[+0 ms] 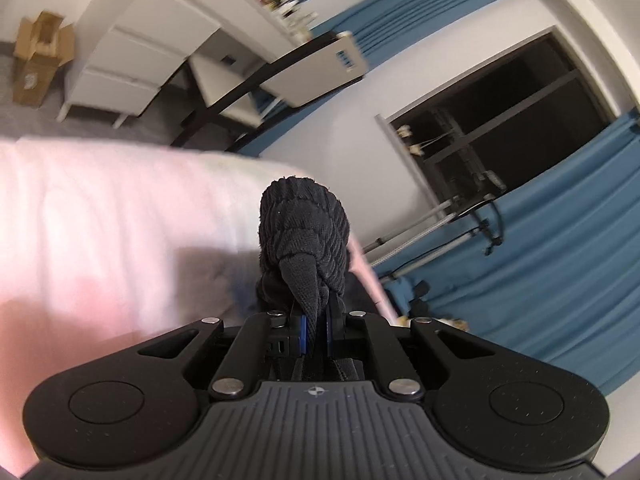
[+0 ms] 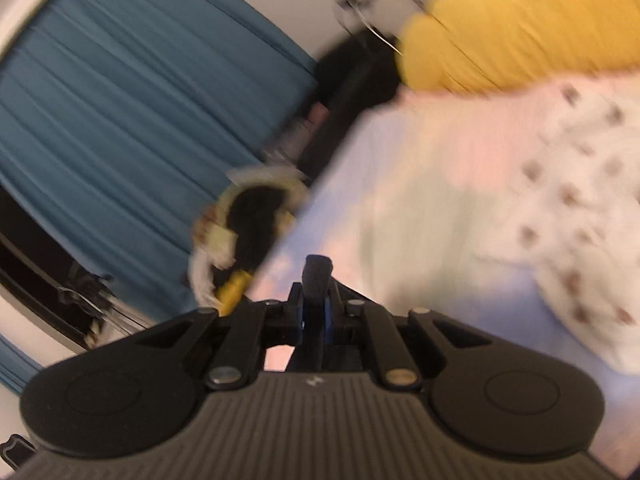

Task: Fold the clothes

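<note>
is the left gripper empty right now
No, the left gripper is shut on a bunched black ribbed garment that sticks out past its fingers above the pink bed.

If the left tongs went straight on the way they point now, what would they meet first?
The left tongs are shut on bunched black cloth that already sticks out ahead of them. Past it lies the far edge of the pink bed, then likely the white wall; depth is unclear.

Right gripper (image 2: 316, 312) pinches black fabric (image 2: 317, 276) above bed (image 2: 420, 200).
</note>
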A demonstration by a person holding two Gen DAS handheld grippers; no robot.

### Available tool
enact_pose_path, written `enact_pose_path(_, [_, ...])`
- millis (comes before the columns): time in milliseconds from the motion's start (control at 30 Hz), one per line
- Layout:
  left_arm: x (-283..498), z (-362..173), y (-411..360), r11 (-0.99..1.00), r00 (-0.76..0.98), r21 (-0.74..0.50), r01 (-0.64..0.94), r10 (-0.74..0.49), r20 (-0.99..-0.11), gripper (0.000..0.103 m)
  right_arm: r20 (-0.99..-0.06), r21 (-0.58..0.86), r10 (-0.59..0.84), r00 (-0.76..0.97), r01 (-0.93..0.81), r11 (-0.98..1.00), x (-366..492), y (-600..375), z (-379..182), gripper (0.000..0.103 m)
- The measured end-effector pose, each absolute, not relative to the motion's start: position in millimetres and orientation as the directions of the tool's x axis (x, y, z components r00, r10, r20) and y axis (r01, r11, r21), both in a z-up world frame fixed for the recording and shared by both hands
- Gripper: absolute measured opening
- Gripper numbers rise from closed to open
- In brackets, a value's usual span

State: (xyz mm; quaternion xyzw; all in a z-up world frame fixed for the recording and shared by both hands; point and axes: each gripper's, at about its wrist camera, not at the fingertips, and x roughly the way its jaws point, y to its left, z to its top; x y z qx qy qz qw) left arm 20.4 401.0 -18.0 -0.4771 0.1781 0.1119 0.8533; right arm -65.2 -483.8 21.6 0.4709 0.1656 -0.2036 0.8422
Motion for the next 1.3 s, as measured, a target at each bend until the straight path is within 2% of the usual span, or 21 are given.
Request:
enact_pose_path(133, [18.4, -49.4, 404.1, 0.504, 0.891, -0.762, -0.406, 0.035, -0.452, 0.01, -0.636, 0.656, -0.148, 0.757, 0.632, 0.412, -58.0, -504.5, -42.4, 0.01])
enact_pose_path(233, [29.7, -42.7, 405.9, 0.461, 0.894, -0.786, -0.413, 0.039, -0.447, 0.01, -0.652, 0.648, -0.134, 0.746, 0.641, 0.411, -30.7, -501.3, -49.7, 0.01])
enact_pose_path(333, [53.5, -1.8, 398.3, 0.479, 0.912, -0.794, -0.374, 0.033, -0.409, 0.01, -0.558, 0.697, -0.128, 0.82, 0.547, 0.463, 13.2, -488.3, -8.0, 0.01])
enact_pose_path(500, [74.7, 66.3, 378.2, 0.513, 0.954, -0.814, -0.273, 0.032, -0.299, 0.01, -0.221, 0.777, -0.172, 0.96, 0.28, 0.564, 33.4, -467.2, 97.0, 0.01])
enact_pose_path(567, [69.4, 68.5, 374.5, 0.518, 0.958, -0.814, -0.262, 0.038, -0.284, 0.01, -0.176, 0.757, -0.197, 0.964, 0.26, 0.599, 20.1, -468.6, 114.6, 0.01])
enact_pose_path(733, [33.1, 28.8, 386.6, 0.437, 0.953, -0.855, -0.28, 0.02, -0.302, 0.01, -0.305, 0.785, -0.134, 0.943, 0.328, 0.525, -41.3, -494.5, 81.9, 0.01])
enact_pose_path(867, [10.4, 6.7, 398.4, 0.405, 0.952, -0.873, -0.271, -0.018, -0.304, 0.01, -0.331, 0.793, -0.058, 0.942, 0.311, 0.523, -89.3, -501.4, 74.6, 0.01])
enact_pose_path(1000, [54.3, 6.8, 391.4, 0.505, 0.947, -0.814, -0.288, 0.021, -0.322, 0.01, -0.352, 0.751, -0.054, 0.934, 0.317, 0.58, -59.6, -494.3, 85.8, 0.01])
enact_pose_path(1067, [77.8, 7.2, 387.5, 0.554, 0.943, -0.778, -0.297, 0.044, -0.329, 0.012, -0.373, 0.716, -0.112, 0.921, 0.363, 0.596, -16.3, -501.5, 81.1, 0.011])
enact_pose_path(1133, [101.2, 7.6, 383.7, 0.601, 0.94, -0.738, -0.306, 0.067, -0.335, 0.018, -0.428, 0.691, -0.169, 0.888, 0.442, 0.572, 33.0, -514.4, 52.9, 0.018])
enact_pose_path(1167, [116.9, -0.9, 381.6, 0.622, 0.936, -0.721, -0.305, 0.056, -0.347, 0.034, -0.454, 0.678, -0.18, 0.873, 0.47, 0.565, 57.6, -520.6, 34.2, 0.026])
enact_pose_path(1200, [127.0, -11.8, 380.4, 0.621, 0.928, -0.718, -0.316, 0.046, -0.368, 0.06, -0.475, 0.668, -0.184, 0.861, 0.488, 0.561, 74.4, -523.4, 15.3, 0.047])
enact_pose_path(1233, [132.3, -22.0, 380.6, 0.598, 0.92, -0.727, -0.336, 0.045, -0.389, 0.07, -0.495, 0.662, -0.18, 0.85, 0.503, 0.556, 87.4, -528.0, -4.4, 0.055])
enact_pose_path(1267, [132.9, -33.4, 381.0, 0.566, 0.92, -0.75, -0.342, 0.04, -0.389, 0.076, -0.512, 0.662, -0.177, 0.841, 0.517, 0.543, 92.5, -530.1, -21.6, 0.057])
enact_pose_path(1300, [131.5, -41.6, 381.9, 0.554, 0.924, -0.764, -0.331, 0.028, -0.38, 0.077, -0.522, 0.664, -0.171, 0.835, 0.524, 0.533, 95.6, -531.6, -37.2, 0.057])
